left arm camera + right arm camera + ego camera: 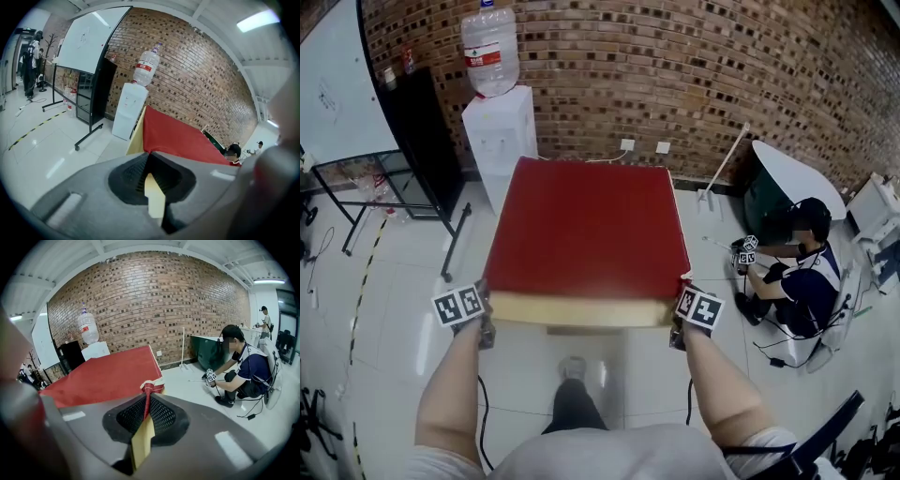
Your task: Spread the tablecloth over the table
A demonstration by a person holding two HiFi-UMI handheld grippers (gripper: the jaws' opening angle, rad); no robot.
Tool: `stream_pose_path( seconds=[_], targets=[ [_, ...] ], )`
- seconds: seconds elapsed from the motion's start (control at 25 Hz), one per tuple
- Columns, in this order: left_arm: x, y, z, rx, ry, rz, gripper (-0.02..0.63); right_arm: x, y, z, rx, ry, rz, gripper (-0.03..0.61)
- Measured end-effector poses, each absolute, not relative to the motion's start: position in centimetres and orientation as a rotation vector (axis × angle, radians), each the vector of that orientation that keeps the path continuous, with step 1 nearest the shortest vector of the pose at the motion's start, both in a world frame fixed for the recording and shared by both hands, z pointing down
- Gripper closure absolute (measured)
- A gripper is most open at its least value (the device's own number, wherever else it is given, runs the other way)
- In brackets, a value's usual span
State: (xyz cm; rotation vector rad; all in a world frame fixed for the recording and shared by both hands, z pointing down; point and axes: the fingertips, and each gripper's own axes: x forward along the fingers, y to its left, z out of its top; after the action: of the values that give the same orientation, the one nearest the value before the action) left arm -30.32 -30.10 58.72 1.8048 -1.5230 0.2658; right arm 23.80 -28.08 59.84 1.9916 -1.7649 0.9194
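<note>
A red tablecloth (586,230) with a cream underside lies stretched flat over the table, its near hem (577,310) folded up and showing cream. My left gripper (484,319) is shut on the near left corner of the tablecloth (152,199), with cream fabric pinched between its jaws. My right gripper (680,323) is shut on the near right corner of the tablecloth (146,408), a red and cream fold running through its jaws. The table itself is hidden under the cloth.
A white water dispenser (499,131) with a bottle stands by the brick wall beyond the table. A black whiteboard stand (412,178) is at the left. A person (797,272) crouches on the floor to the right, with cables around. My leg and shoe (572,375) are below the hem.
</note>
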Motion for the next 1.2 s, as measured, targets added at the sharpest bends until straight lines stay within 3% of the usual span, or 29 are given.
stream_pose_path(
  seconds=[0.96, 1.04, 1.2],
  targets=[
    [-31.9, -23.2, 63.1, 1.746, -1.465, 0.072, 0.597, 22.6, -21.4, 63.8, 1.953, -1.798, 1.007, 0.561],
    [-32.1, -23.1, 63.1, 1.749, -1.452, 0.067, 0.578, 22.5, -21.4, 63.6, 1.929, -1.823, 1.008, 0.55],
    [-32.3, -22.2, 63.4, 1.738, -1.433, 0.064, 0.554, 22.5, -20.9, 63.5, 1.892, -1.855, 1.039, 0.461]
  ],
)
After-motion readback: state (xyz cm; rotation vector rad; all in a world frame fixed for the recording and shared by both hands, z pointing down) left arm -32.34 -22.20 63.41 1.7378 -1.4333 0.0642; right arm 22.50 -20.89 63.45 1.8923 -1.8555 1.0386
